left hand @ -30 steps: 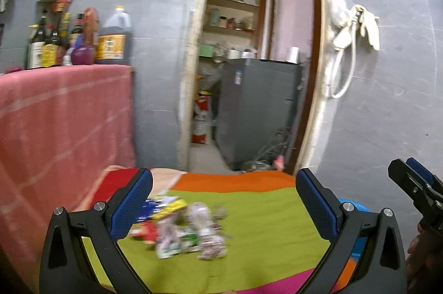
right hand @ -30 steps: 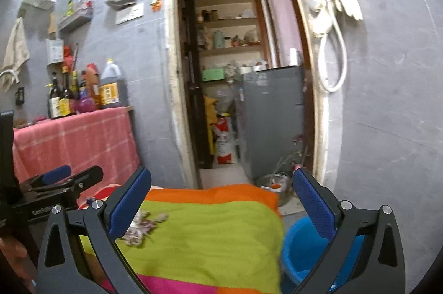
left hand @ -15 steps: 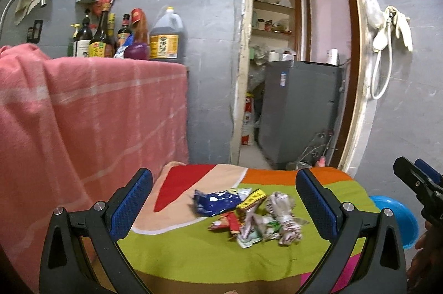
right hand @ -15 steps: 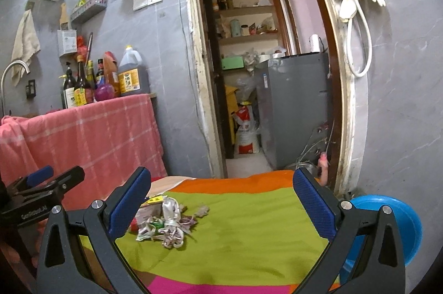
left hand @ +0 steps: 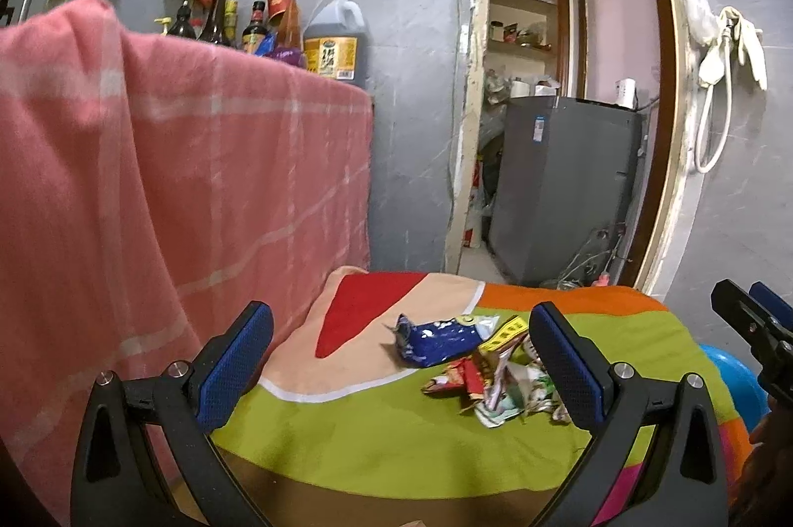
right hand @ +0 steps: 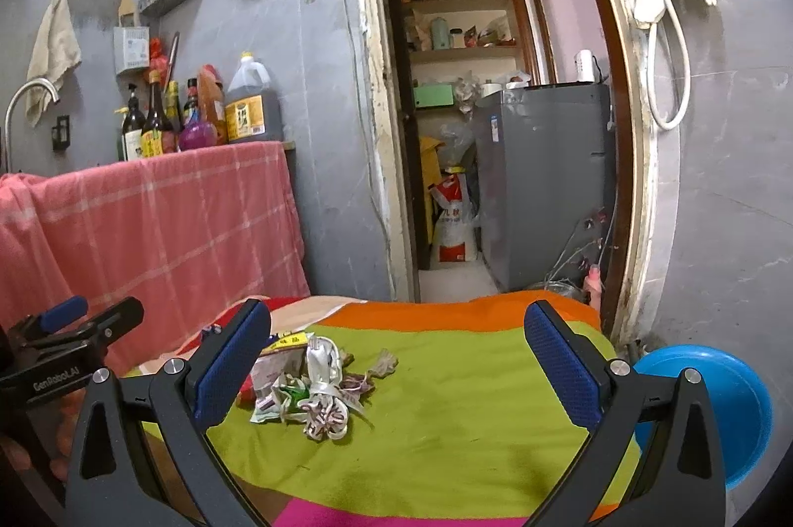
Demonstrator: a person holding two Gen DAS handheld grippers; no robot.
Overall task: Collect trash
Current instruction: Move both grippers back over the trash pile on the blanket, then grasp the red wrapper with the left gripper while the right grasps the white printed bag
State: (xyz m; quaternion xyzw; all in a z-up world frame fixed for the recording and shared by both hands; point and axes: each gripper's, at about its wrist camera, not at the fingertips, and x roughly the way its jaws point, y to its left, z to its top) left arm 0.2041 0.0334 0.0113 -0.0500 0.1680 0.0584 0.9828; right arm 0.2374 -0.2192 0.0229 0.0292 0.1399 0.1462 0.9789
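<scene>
A heap of crumpled wrappers (left hand: 488,383) lies on a table with a striped, many-coloured cloth (left hand: 396,442). A blue foil packet (left hand: 436,339) lies at the heap's left edge. The heap also shows in the right wrist view (right hand: 312,388), left of centre. My left gripper (left hand: 399,371) is open and empty, above the table's near side with the heap by its right finger. My right gripper (right hand: 396,371) is open and empty, with the heap by its left finger. A blue bin (right hand: 713,403) stands beside the table at the right.
A counter draped in a pink checked cloth (left hand: 173,200) stands left of the table, with bottles and an oil jug (left hand: 332,41) on it. An open doorway with a grey cabinet (right hand: 545,185) lies beyond the table. A grey wall closes the right side.
Both views have swung left and come nearer the table. The wrapper heap has shifted right in the left wrist view and grown larger in the right wrist view. Both grippers stay open.
</scene>
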